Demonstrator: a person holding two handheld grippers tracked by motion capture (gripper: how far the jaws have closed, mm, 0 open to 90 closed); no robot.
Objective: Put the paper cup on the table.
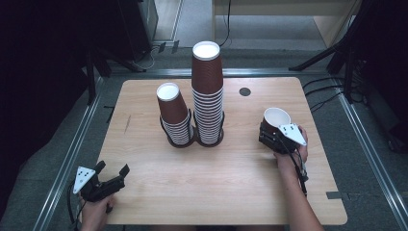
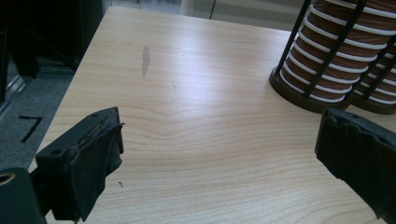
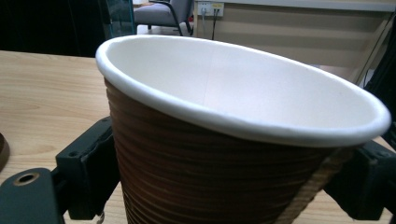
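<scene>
My right gripper [image 1: 275, 134] is on the right side of the table [image 1: 231, 192], about halfway between near and far. A brown paper cup [image 1: 274, 120] with a white inside sits between its two black jaws, mouth up and tipped a little. In the right gripper view the cup [image 3: 224, 140] is very close, with one jaw at each side of its ribbed wall. The left jaw looks to be just at the wall, but I cannot tell if the pads press on it. The bottom of the cup is hidden, so I cannot tell if it rests on the wood.

My left gripper [image 1: 109, 177] is at the near left corner of the table. Its jaws stand wide apart with nothing between them, just bare wood under them in the left gripper view [image 2: 219, 140].

In the middle of the table, toward the far side, stand two piles of brown cups in black wire holders. The tall pile [image 1: 208, 91] is on the right. The short pile [image 1: 174, 115] is just beside it on the left and leans a bit. Both piles are well apart from the cup by my right gripper.
</scene>
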